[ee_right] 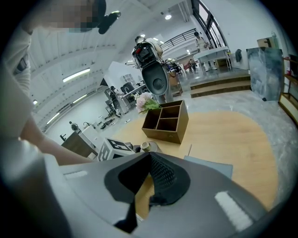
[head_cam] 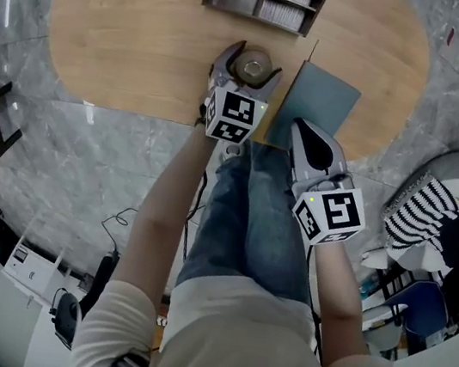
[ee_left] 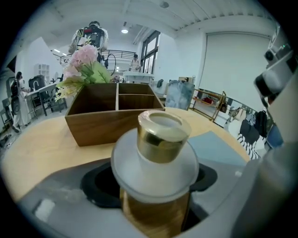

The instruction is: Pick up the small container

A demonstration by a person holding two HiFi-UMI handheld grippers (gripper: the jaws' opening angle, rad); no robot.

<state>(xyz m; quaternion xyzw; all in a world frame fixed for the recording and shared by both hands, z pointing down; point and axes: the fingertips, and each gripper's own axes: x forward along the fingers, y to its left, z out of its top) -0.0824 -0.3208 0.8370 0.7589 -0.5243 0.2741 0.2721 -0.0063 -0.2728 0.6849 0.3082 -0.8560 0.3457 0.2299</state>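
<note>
Left tongs (head_cam: pixel 250 62) stand released around the frosted, gold-capped round container (ee_left: pixel 160 139); right tongs (ee_right: pixel 149 158) are clenched empty.

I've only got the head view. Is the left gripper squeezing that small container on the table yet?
Observer: No. In the left gripper view, the left gripper has its jaws wide on either side of the small container, and the pads look clear of it.
Operator: Is it standing upright?
Observer: Yes, upright, with a gold cap on top.
Operator: And the right gripper?
Observer: The right gripper is shut, with nothing between its jaws.
</note>
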